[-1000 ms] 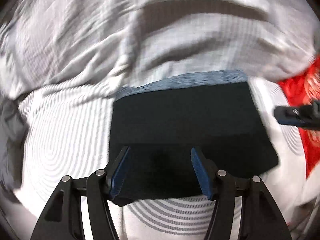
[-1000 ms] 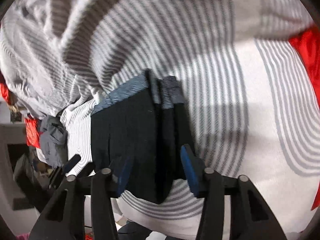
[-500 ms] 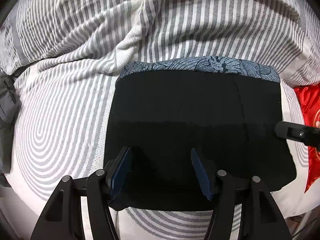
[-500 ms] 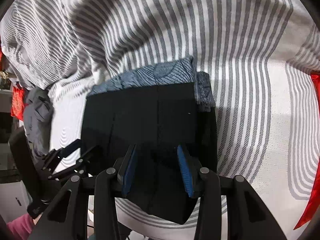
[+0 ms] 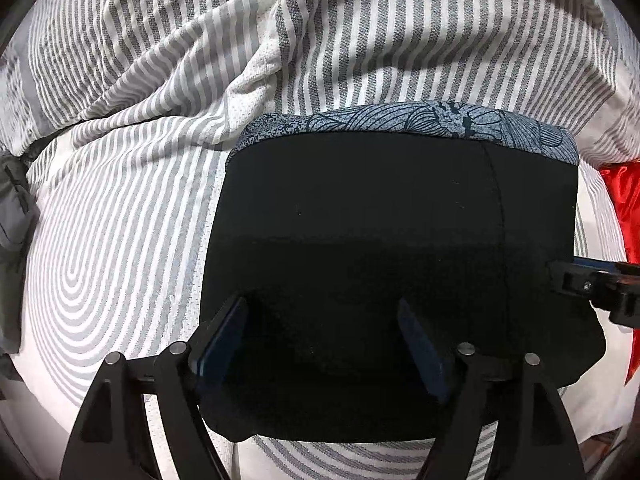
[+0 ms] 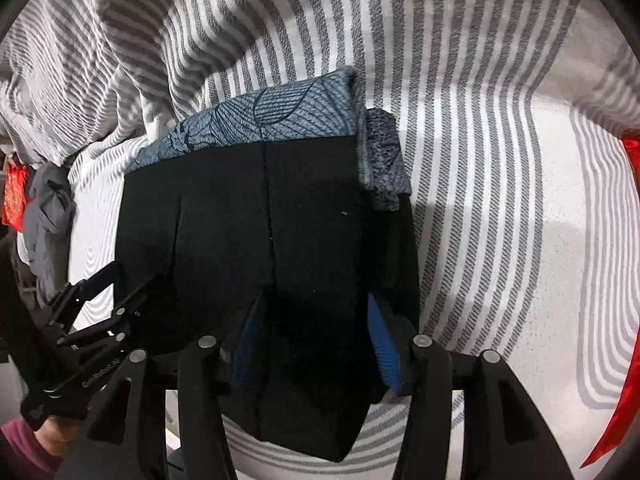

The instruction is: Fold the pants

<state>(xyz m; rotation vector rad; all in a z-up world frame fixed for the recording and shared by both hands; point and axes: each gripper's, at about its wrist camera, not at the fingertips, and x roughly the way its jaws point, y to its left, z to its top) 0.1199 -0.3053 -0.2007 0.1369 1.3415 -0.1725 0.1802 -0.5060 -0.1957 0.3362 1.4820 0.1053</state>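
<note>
This is a home bedroom: the work surface is a bed covered with a grey-and-white striped sheet (image 5: 120, 240), rumpled into soft folds at the far side. Loose grey clothing (image 6: 50, 208) and red fabric (image 5: 624, 208) lie at its edges.

A striped sheet (image 5: 120, 240) covers the surface ahead of the tongs, rumpled at the far side. A grey cloth (image 6: 50, 208) lies far left of them. A red cloth (image 5: 624, 208) lies at the right edge.
</note>
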